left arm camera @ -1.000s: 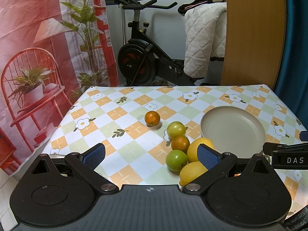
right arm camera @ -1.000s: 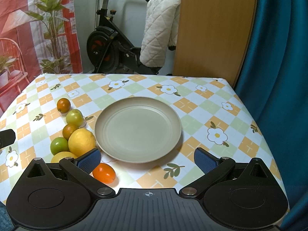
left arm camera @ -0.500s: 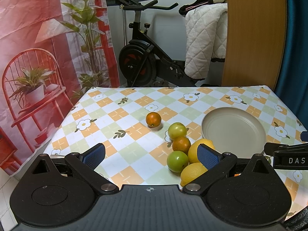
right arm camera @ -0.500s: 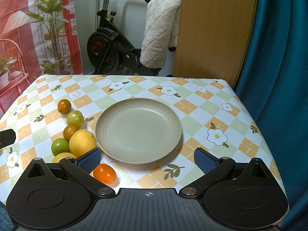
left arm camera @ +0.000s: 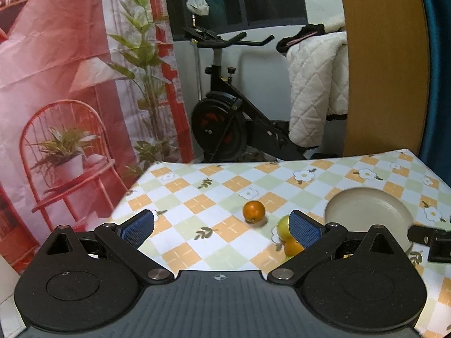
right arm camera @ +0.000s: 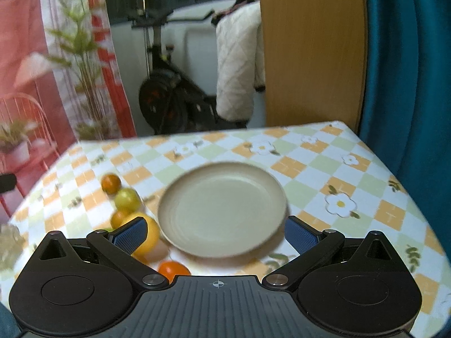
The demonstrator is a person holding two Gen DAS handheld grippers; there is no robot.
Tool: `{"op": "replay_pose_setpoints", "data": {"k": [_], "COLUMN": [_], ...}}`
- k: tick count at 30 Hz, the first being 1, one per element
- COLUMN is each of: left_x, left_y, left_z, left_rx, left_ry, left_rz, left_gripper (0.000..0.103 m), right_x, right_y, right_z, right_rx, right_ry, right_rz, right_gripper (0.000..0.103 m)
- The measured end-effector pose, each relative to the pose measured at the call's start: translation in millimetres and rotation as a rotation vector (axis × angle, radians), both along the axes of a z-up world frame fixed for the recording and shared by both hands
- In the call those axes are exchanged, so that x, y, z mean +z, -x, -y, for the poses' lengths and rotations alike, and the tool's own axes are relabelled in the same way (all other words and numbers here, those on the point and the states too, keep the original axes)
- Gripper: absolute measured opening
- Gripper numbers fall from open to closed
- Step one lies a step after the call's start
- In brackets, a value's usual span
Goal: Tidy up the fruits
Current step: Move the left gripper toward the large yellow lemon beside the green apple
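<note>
Meanwhile, both tongs, left [left arm camera: 221,222] and right [right arm camera: 215,232], are hovering open, empty, lining up scattered fruit beside the round beige plate [right arm camera: 222,214].

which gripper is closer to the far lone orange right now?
Left. The left gripper has the lone orange just ahead between its open fingers. The right gripper faces the plate; there the orange sits far off to its left.

Your table [right arm camera: 352,186] wore a checked, flowered cloth. On it lay a beige plate [right arm camera: 222,208], and to its left a row of fruit: orange [right arm camera: 110,183], green fruit [right arm camera: 127,199], lemon [right arm camera: 150,235].
</note>
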State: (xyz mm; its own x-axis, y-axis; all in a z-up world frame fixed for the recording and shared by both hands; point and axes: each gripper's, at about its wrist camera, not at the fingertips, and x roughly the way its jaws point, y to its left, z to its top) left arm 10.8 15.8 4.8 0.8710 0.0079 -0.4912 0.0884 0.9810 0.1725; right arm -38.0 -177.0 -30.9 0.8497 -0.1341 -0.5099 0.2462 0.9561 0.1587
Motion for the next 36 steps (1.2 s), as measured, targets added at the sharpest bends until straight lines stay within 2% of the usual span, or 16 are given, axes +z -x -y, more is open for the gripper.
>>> {"op": "replay_pose_setpoints", "data": {"k": [4, 7, 12, 17, 20, 23, 29, 33, 36], "left_x": [-10, -19, -30, -37, -43, -48, -55, -59, -62], "left_y": [1, -1, -4, -4, -5, -6, -7, -6, -6], "left_z": [-9, -13, -11, -16, -14, -16, -19, -17, -15], "left_rx": [-0.051, -0.063, -0.072, -0.102, -0.111, -0.129, -0.112, -0.122, -0.145], "left_ry": [0.079, 0.134, 0.100, 0.123, 0.102, 0.127, 0.153, 0.155, 0.167], "left_rz": [-0.026, -0.049, -0.066, -0.093, -0.105, -0.128, -0.137, -0.133, -0.129], "left_gripper": [0.103, 0.103, 0.103, 0.102, 0.102, 0.094, 0.092, 0.086, 0.085], "right_x": [-5, -9, -17, -25, -30, -33, -36, -38, -41], "right_y": [-5, -11, -20, -25, -26, -28, -31, -31, -33], "right_z": [-6, -14, -22, -30, -36, -43, -54, -51, -49], "right_rx": [0.060, 0.081, 0.102, 0.149, 0.184, 0.275, 0.317, 0.329, 0.342], "right_ry": [0.024, 0.060, 0.067, 0.080, 0.096, 0.084, 0.137, 0.096, 0.077], "right_rz": [0.007, -0.023, -0.064, -0.088, -0.097, -0.097, -0.091, -0.098, -0.107], "right_gripper": [0.103, 0.103, 0.102, 0.102, 0.101, 0.096, 0.095, 0.103, 0.103]}}
